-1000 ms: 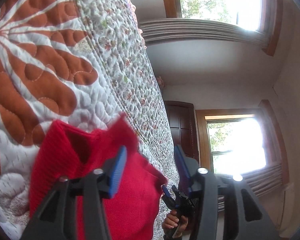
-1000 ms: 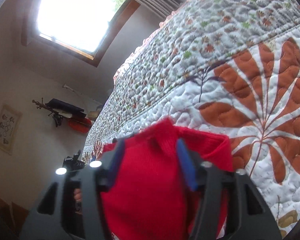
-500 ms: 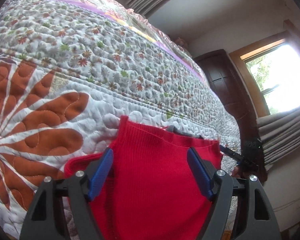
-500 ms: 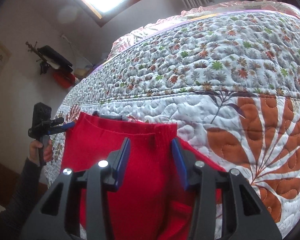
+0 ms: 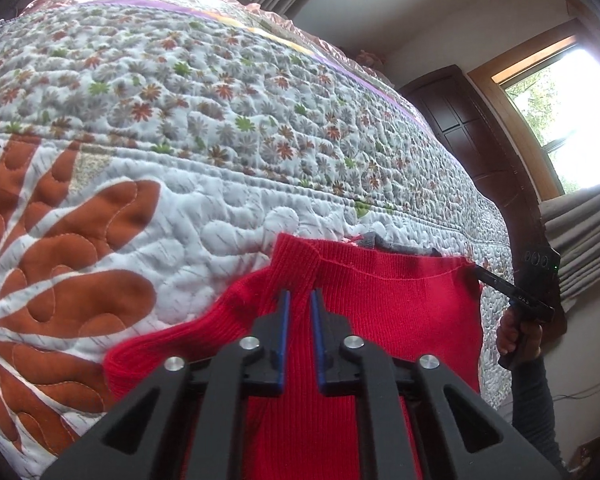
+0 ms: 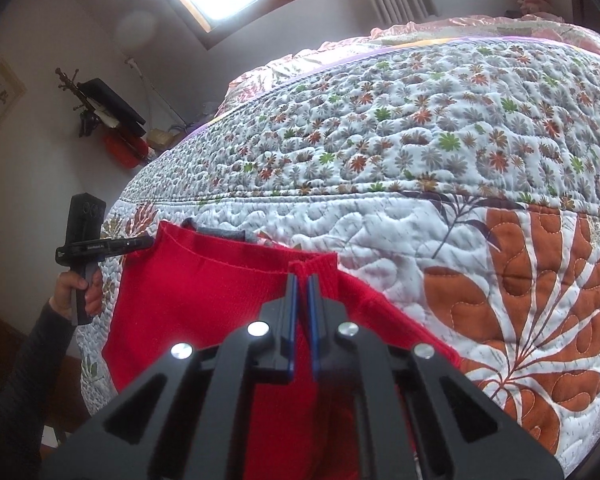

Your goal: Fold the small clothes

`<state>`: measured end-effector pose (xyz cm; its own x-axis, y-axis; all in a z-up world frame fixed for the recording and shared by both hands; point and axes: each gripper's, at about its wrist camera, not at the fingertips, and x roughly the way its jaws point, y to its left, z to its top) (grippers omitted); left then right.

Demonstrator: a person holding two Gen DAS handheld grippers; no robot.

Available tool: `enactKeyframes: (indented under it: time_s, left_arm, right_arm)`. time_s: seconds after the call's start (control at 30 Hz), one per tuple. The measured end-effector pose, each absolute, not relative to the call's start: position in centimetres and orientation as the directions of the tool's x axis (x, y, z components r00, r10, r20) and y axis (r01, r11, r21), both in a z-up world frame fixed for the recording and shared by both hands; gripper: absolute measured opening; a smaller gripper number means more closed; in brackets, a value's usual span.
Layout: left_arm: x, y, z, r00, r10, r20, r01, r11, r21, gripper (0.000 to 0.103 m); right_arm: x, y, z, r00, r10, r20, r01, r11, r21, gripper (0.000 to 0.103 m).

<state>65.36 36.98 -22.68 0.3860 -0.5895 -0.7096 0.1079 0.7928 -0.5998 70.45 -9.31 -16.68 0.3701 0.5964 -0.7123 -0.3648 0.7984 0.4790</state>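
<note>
Both tools now clamped on red garment (image 5: 400, 312)

Both wrist views close, facing forward, sharing red garment (image 5: 400, 304) on quilt (image 6: 420, 184).

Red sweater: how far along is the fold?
Done: the red sweater lies on the quilt. In hand: the left claw and the right claw each pinch a top corner of the sweater. Left: no fold shows yet, with one sleeve spread sideways.

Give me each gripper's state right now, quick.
Left gripper: shut on the red knit garment, at one top corner.
Right gripper: shut on the same garment's other top corner.
</note>
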Motion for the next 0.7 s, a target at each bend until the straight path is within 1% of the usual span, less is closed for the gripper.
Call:
enactKeyframes:
  time_s: [0.07,0.2,0.27,0.3,0.33,0.4,0.43,0.47,0.5,0.53,0.57,0.7]
  left_arm:
    - [65.0,37.2,-22.4,0.42,-0.582,-0.696,0.105,0.793,-0.6,0.0]
    - [64.6,38.4,-21.5,0.486,-0.573,-0.66,0.113,0.79,-0.602,0.0]
    - [64.7,38.4,-21.5,0.475,-0.586,-0.657,0.121,0.783,-0.611,0.0]
    - [64.7,38.2,-21.7,0.457,-0.593,-0.663,0.129,0.782,-0.61,0.0]
    - [64.7,38.0,-21.8,0.451,-0.583,-0.676,0.132,0.792,-0.596,0.0]
    - [64.6,38.2,-21.9,0.46,-0.577,-0.675,0.128,0.795,-0.593,0.001]
    - [64.7,38.4,-21.7,0.474,-0.569,-0.672,0.124,0.799,-0.589,0.013]
    - [64.7,38.7,-21.5,0.494,-0.559,-0.666,0.124,0.803,-0.583,0.029]
    - [64.7,38.8,-21.2,0.505,-0.561,-0.656,0.129,0.8,-0.586,0.036]
    - [64.9,38.9,-21.1,0.511,-0.561,-0.651,0.128,0.799,-0.588,0.045]
    - [65.1,38.9,-21.0,0.508,-0.564,-0.651,0.131,0.798,-0.588,0.049]
    - [66.4,38.5,-21.5,0.464,-0.562,-0.685,0.122,0.806,-0.579,0.05]
  right_arm:
    - [70.2,-9.7,-16.3,0.386,0.601,-0.7,-0.366,0.796,0.481,0.004]
    - [70.2,-10.6,-15.2,0.423,0.597,-0.682,-0.363,0.801,0.477,0.003]
    - [70.2,-10.8,-15.0,0.422,0.598,-0.681,-0.362,0.8,0.478,0.003]
    - [70.3,-10.9,-15.0,0.412,0.601,-0.685,-0.357,0.798,0.485,0.004]
    - [70.3,-10.9,-15.2,0.406,0.597,-0.692,-0.354,0.801,0.483,0.009]
    - [70.1,-10.8,-15.5,0.404,0.568,-0.717,-0.352,0.82,0.451,0.01]
    - [70.0,-10.6,-15.8,0.401,0.56,-0.725,-0.355,0.825,0.441,0.014]
    - [69.9,-10.6,-16.0,0.396,0.559,-0.728,-0.355,0.825,0.441,0.019]
    - [69.8,-10.5,-16.2,0.393,0.556,-0.732,-0.354,0.827,0.437,0.028]
    - [69.8,-10.3,-16.5,0.393,0.545,-0.741,-0.353,0.833,0.426,0.029]
    - [69.8,-10.2,-16.6,0.392,0.536,-0.748,-0.351,0.839,0.416,0.03]
    - [70.1,-10.1,-17.0,0.389,0.53,-0.754,-0.348,0.842,0.412,0.031]
